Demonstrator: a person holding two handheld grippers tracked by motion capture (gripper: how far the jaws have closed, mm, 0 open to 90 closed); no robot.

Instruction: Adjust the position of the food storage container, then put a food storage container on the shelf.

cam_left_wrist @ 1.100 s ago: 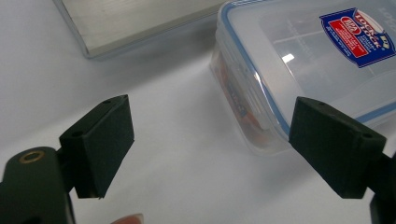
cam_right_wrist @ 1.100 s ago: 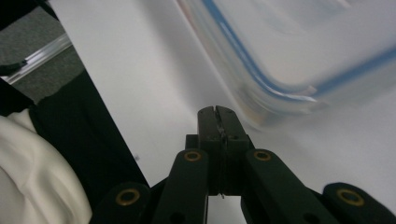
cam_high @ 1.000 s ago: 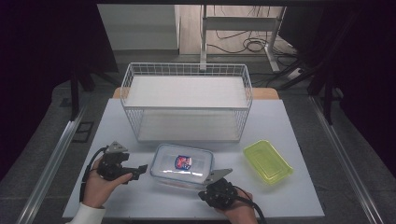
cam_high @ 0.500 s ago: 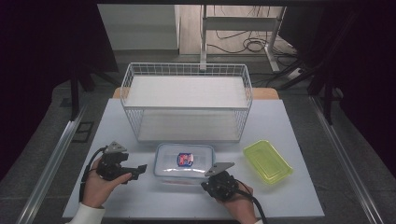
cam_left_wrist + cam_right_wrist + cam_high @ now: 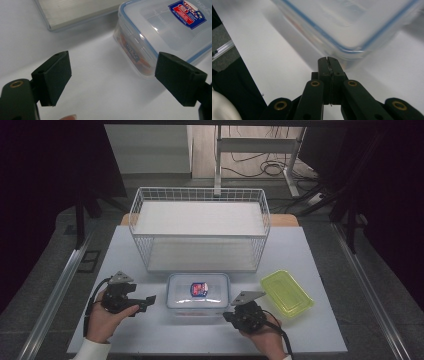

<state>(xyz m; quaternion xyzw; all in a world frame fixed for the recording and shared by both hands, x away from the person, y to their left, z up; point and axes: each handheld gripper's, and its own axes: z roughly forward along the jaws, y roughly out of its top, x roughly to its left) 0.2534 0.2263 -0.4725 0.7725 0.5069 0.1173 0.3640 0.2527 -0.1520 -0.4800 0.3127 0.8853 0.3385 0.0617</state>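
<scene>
The lidded box (image 5: 198,292) sits on the counter (image 5: 310,247), in front of the wire basket (image 5: 200,227). The left gripper (image 5: 150,301) gapes empty beside it; the right gripper (image 5: 328,62) is closed, empty, tips at the box's corner.

container (image 5: 352,22) blurred, cut off by frame edge

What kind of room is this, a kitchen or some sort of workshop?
Probably a lab or recording workspace, not a kitchen. A bare white table stands between dark curtains, loose cables trail over the floor behind it, and a person works a clear lidded container with hand-held grippers beside a white wire basket.
</scene>
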